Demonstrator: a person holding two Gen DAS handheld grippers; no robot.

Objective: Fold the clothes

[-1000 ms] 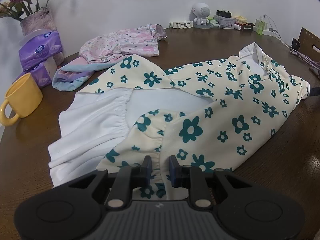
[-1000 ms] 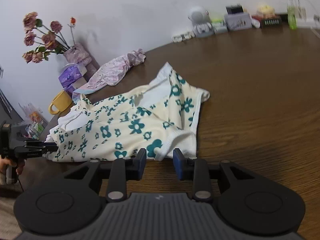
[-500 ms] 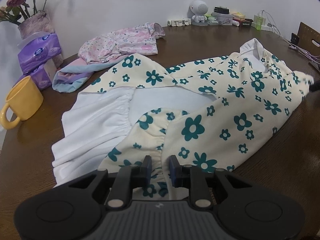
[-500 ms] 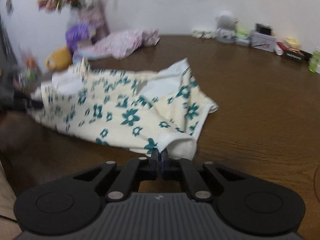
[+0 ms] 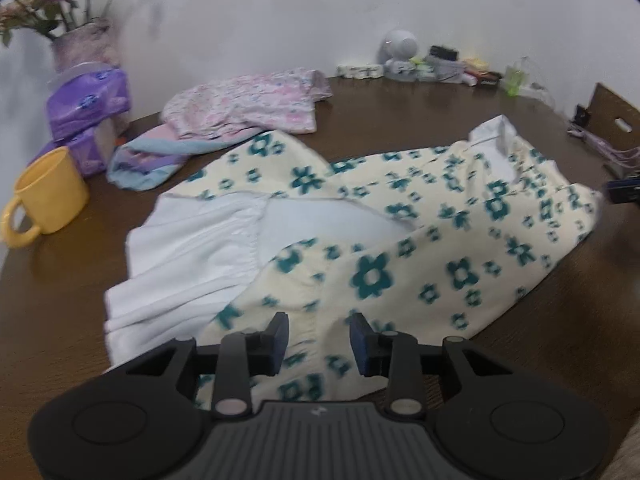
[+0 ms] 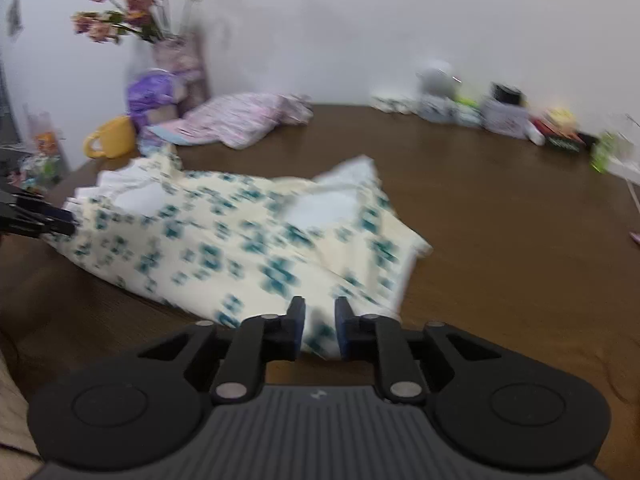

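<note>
Left wrist view shows the left claw [image 5: 319,336] released, its fingers spread over the hem of the dress [image 5: 400,248], which lies spread on the worktop [image 5: 560,340]. Right claw [image 6: 319,322] is also parted, fabric between its fingers without being gripped. A mug [image 5: 48,196] stands near.

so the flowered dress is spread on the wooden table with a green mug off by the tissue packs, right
Not quite: the mug is yellow, not green, as the left wrist view shows. The rest holds: the flowered dress is spread on the wooden table, and the mug stands beside the purple tissue packs.
</note>
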